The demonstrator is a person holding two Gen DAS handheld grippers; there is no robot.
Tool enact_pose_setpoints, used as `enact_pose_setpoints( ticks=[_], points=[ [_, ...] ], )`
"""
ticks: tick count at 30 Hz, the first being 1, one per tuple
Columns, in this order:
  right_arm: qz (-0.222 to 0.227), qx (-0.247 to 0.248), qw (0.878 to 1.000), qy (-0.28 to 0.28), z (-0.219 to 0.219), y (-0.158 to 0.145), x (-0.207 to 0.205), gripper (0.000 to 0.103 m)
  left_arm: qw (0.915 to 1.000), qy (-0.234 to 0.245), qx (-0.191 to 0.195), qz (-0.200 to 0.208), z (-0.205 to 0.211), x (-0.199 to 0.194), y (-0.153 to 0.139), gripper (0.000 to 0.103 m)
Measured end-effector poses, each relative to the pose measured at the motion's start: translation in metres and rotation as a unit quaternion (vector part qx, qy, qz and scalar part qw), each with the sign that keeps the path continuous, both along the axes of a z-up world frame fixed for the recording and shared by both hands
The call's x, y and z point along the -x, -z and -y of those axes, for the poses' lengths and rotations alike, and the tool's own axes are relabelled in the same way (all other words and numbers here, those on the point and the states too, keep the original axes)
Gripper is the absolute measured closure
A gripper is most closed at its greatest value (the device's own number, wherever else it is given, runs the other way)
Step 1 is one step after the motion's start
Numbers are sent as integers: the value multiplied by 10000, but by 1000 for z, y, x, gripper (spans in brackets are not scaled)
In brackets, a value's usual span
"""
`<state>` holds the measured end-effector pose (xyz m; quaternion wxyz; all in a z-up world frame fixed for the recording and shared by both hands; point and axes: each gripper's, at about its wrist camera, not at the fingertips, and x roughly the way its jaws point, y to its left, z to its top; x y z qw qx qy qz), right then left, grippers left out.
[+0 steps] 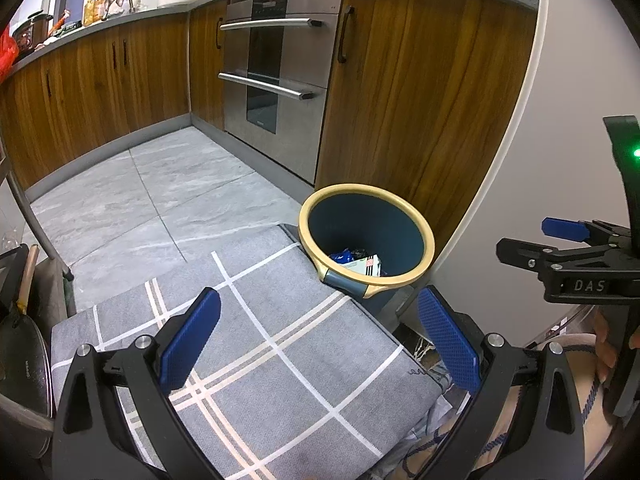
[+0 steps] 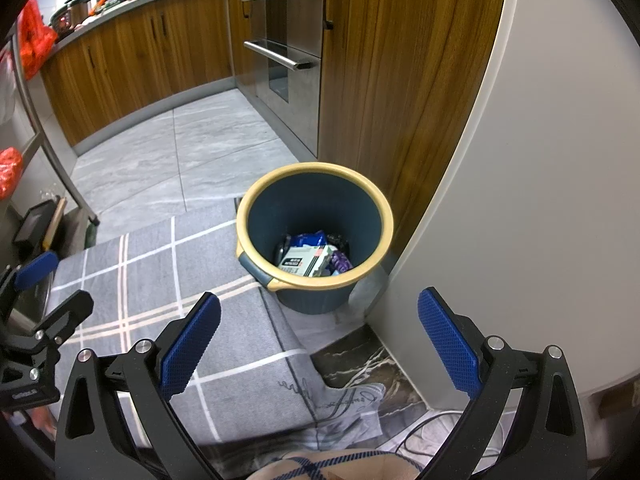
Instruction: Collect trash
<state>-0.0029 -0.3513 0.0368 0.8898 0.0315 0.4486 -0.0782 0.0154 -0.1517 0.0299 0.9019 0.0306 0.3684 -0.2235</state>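
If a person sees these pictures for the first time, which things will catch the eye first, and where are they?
The dark blue bin with a yellow rim stands on the floor by the wooden cabinet and the grey checked cloth, with wrappers and a small carton at its bottom. In the foreground, the right gripper and the left gripper are both wide open and hold nothing. Behind, a steel oven sits among the cabinets.

A grey checked mat (image 1: 280,340) lies on the tiled floor (image 1: 160,192) before wooden cabinets (image 1: 400,100) and a steel oven (image 1: 276,80).
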Motion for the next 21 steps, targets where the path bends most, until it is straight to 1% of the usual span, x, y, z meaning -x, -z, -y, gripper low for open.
enact_pose_setpoints(
  ticks=[5, 10, 14, 21],
  points=[
    [2, 3, 10000, 0, -1, 0, 0, 5, 9998, -18, 16, 177, -3, 2, -1, 6],
    [0, 2, 10000, -1, -1, -1, 0, 5, 9994, 158, -92, 297, 3, 7, -2, 6],
    [5, 6, 10000, 1, 0, 0, 0, 5, 9997, 197, -54, 145, 4, 5, 1, 6],
    [-15, 31, 10000, -6, 1, 1, 0, 5, 9997, 144, -159, 93, 3, 4, 2, 6]
  ],
)
